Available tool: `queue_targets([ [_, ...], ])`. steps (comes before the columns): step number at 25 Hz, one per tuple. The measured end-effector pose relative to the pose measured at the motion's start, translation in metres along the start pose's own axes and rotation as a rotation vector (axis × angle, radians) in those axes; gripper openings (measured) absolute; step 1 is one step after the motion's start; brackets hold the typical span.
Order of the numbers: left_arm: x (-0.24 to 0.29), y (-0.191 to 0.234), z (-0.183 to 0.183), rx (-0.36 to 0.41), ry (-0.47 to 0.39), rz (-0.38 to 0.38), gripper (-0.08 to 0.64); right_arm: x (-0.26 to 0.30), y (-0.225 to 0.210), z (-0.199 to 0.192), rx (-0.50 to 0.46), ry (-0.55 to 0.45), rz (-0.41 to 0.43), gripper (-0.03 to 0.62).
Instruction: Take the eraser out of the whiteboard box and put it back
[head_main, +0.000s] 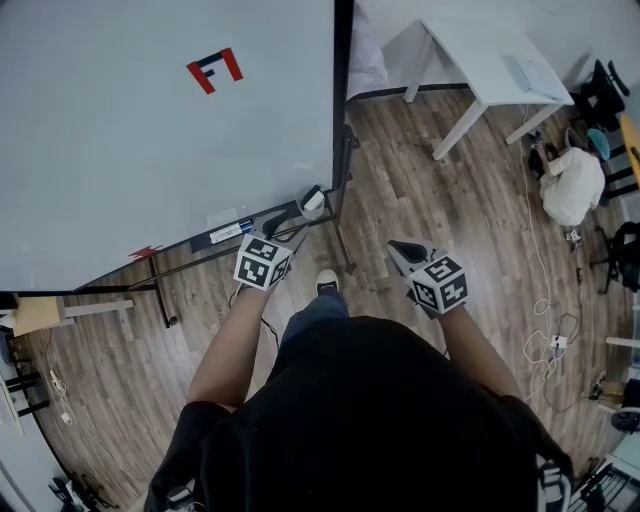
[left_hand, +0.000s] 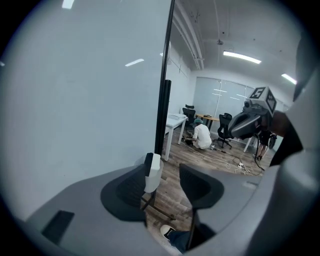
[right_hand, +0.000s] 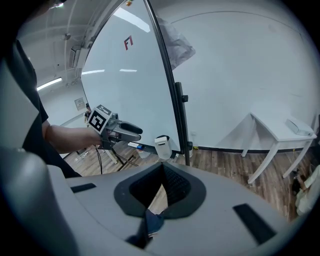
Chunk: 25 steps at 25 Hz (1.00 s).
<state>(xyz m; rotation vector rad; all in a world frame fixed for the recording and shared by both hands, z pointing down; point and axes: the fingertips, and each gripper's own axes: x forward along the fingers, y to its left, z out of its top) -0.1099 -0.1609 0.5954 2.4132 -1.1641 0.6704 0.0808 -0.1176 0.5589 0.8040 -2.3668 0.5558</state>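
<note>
The person's black shirt (head_main: 380, 430) is filling the bottom of the head view, with both forearms reaching forward over the wooden floor (head_main: 450, 190) and one shoe (head_main: 327, 283) showing between them.

The left gripper (head_main: 290, 222) is pointing at the lower right corner of the whiteboard (head_main: 150, 130). Its jaws are standing spread apart and are pinching nothing. A small white box (head_main: 313, 201) is sitting at that corner, at the end of the board's tray (head_main: 180, 245). In the left gripper view the box (left_hand: 154, 175) is showing in the gap between the jaws, close to the left one and just beyond the tips. A dark slab, which looks like the eraser (left_hand: 149, 161), is standing in the box on the side toward the board. From the right gripper view the box (right_hand: 163, 148) is showing a dark top edge, the eraser (right_hand: 161, 137), and the left gripper (right_hand: 131, 131) is hovering near it without touching.

The right gripper (head_main: 400, 247) is hanging over the floor, well apart from the board. Its fingers are pressing together at the tips and are holding nothing, as the right gripper view (right_hand: 162, 167) shows.

A marker pen (head_main: 228, 229) is lying on the tray, and a red mark (head_main: 214, 70) is sitting high on the board. A white table (head_main: 480, 60) is standing by the far wall. In the left gripper view someone in a white top (left_hand: 202, 136) is crouching on the floor near some office chairs (left_hand: 225, 127).
</note>
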Motion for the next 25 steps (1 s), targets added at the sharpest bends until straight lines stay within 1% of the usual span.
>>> queue_targets([
  [8,-0.031,-0.018,-0.001,0.005,-0.036,0.035,0.212,-0.019,0.008,0.002,-0.020,-0.031,-0.006,-0.005],
  [18,-0.062,-0.037,-0.009,0.008,-0.048,0.069,0.212,-0.045,0.016,-0.005,-0.047,-0.048,-0.017,-0.005],
  [25,-0.075,-0.054,-0.016,0.002,-0.048,0.080,0.212,-0.057,0.025,-0.005,-0.069,-0.060,-0.007,-0.005],
])
